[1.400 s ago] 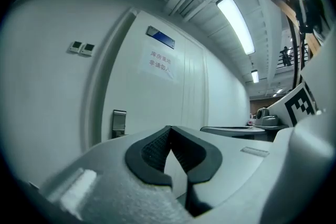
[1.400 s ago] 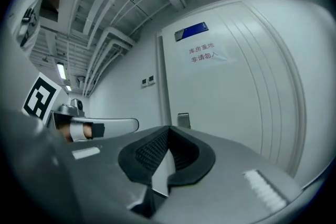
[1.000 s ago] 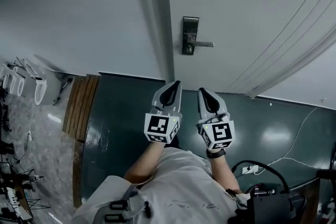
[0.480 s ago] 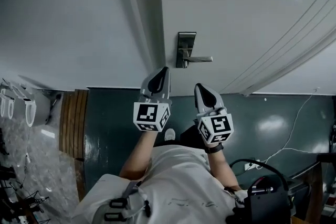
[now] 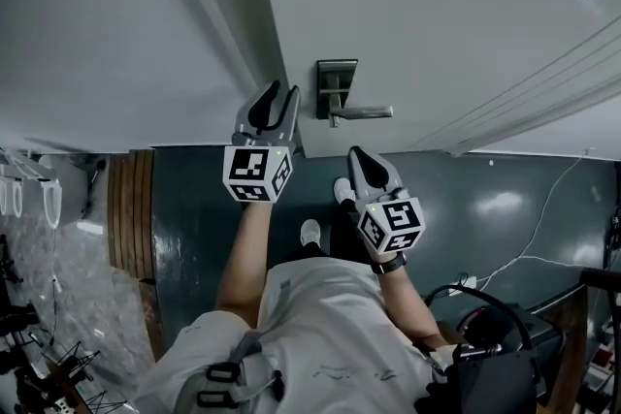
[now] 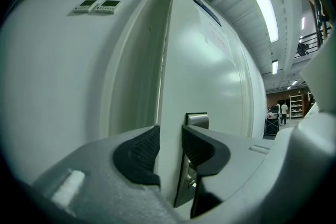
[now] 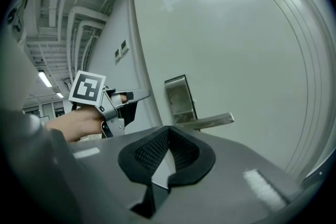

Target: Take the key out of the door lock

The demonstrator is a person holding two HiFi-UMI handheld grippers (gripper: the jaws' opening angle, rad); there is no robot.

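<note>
Near door lock (image 5: 337, 90), l. tongs (image 5: 276, 97) just opening, empty; r. tongs (image 5: 359, 155) shut, empty, lower.

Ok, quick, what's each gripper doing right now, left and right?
Left gripper: open, its jaws have just been opening, nothing held between them.
Right gripper: closed, empty.

The silver horizontal lever handle (image 5: 369, 112) juts from the brushed-metal lock plate (image 5: 337, 82) on the white door (image 5: 437, 24), barring a straight way in from the right. Left of the plate, a narrow strip of bare door runs to the white door frame (image 5: 233, 15) close beside it. Above the plate the door face lies open.
</note>
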